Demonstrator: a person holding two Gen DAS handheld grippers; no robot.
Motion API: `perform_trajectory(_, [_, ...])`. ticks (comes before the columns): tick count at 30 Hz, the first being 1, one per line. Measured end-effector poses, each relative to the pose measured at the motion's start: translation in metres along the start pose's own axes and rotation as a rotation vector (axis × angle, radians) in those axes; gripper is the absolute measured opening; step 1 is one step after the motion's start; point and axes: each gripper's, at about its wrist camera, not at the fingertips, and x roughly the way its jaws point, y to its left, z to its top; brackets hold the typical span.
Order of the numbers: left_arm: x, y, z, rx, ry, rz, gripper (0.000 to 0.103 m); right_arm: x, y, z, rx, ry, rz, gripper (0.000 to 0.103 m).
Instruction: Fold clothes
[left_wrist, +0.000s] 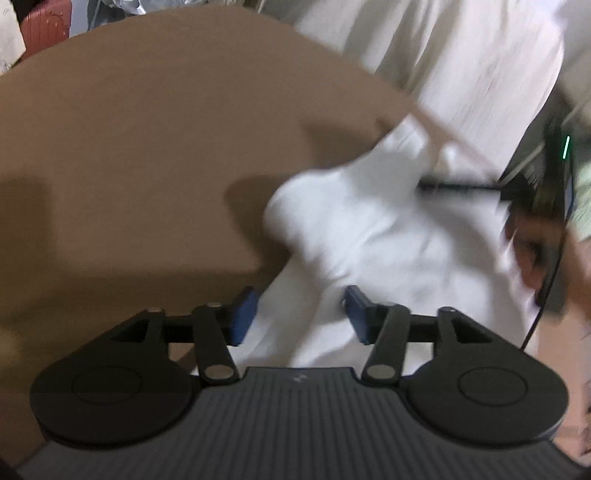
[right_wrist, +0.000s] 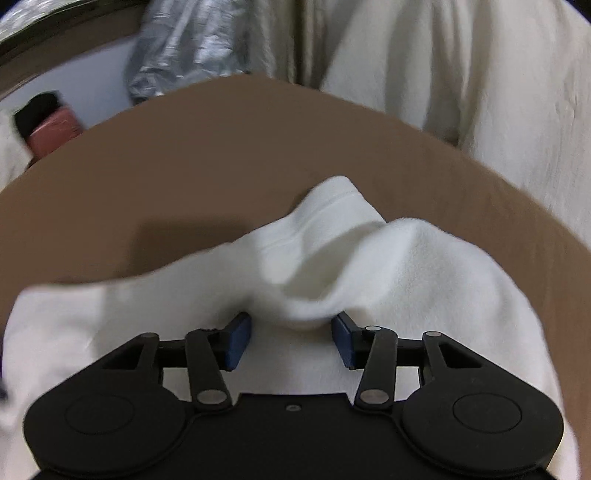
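- White fleece garment lies bunched on the brown desk, with one hemmed edge raised in a fold.
- Left hand-held gripper: jaws partly apart, cloth between the pads, not pinched.
- Right hand-held gripper: jaws partly apart, a hanging fold between them, not clamped.
- Handling: likely soft, light and limp, so it will sag and drape.
- Recommended hold: the stitched hem, at two separated points.
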Motion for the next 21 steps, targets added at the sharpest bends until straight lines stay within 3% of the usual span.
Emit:
perform_trajectory(3, [0.004,-0.001,-0.004,0.021,0.032,0.038,0.059,-0.002,-0.005,0.010,0.042,-0.034,-0.016,0.053])
perform_trajectory(5, [0.002,-0.002,-0.004,0.032,0.032,0.045,0.059,-0.013,-0.009,0.012,0.076,-0.094,-0.079,0.055])
perform_trajectory(9, [0.003,-0.003,0.000,0.045,0.044,0.058,0.060,-0.045,-0.030,-0.005,0.187,-0.183,-0.108,0.056])
perform_trajectory(14, [-0.017,0.006,0.009,-0.007,0.021,0.026,0.060,-0.113,-0.049,-0.067,0.336,-0.265,0.129,0.058])
perform_trajectory(17, [-0.031,0.006,0.013,0.007,-0.001,-0.007,0.060,-0.143,-0.028,-0.111,0.307,-0.224,0.253,0.058])
perform_trajectory(21, [-0.044,0.002,0.008,0.037,0.033,-0.085,0.063,-0.161,0.016,-0.166,0.181,-0.110,0.286,0.058])
